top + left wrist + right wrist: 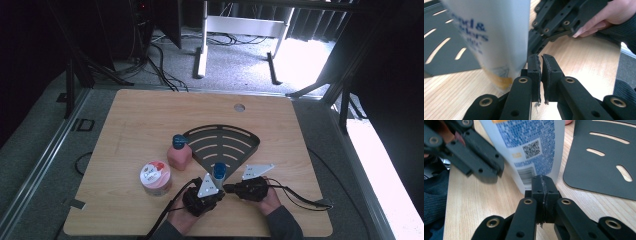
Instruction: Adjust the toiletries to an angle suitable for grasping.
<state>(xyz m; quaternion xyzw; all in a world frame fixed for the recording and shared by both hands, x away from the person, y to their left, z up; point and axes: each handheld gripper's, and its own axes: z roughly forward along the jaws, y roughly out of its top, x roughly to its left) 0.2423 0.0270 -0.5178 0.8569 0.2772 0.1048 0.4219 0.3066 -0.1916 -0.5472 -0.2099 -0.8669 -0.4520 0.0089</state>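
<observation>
Tongs [543,182] against white bottle [529,147]

Wooden table [130,120]: rack [222,142], bottles, jar [155,177].

Daylight glares white on the floor [305,62] beyond the table [150,115]; surroundings stay dark. Up close, the white bottle [496,37] blurs out of focus; high view is soft
</observation>
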